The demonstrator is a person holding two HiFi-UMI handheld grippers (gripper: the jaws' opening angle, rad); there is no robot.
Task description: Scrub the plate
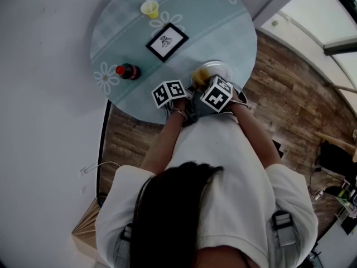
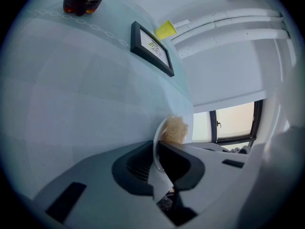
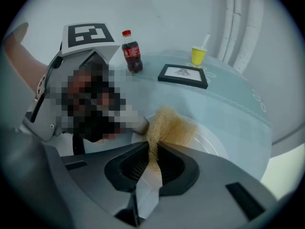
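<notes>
A white plate [image 1: 218,70] lies at the near right edge of the round table. My left gripper [image 2: 157,152] is shut on the plate's rim [image 2: 156,144], which stands edge-on between its jaws. My right gripper [image 3: 153,152] is shut on a yellow-brown scrubbing sponge [image 3: 164,127], and the sponge rests on the plate's [image 3: 214,144] inner face. In the head view both grippers sit side by side at the plate, left [image 1: 170,94] and right [image 1: 216,94], with the sponge [image 1: 199,77] showing just beyond them. The jaws themselves are hidden under the marker cubes there.
The table's teal cloth [image 1: 128,32] carries a cola bottle [image 1: 127,71] at the left, a black-framed picture [image 1: 167,41] in the middle and a yellow cup with a straw [image 1: 149,8] at the far side. White pipes [image 3: 236,27] run along the wall. Wooden floor [image 1: 284,94] lies to the right.
</notes>
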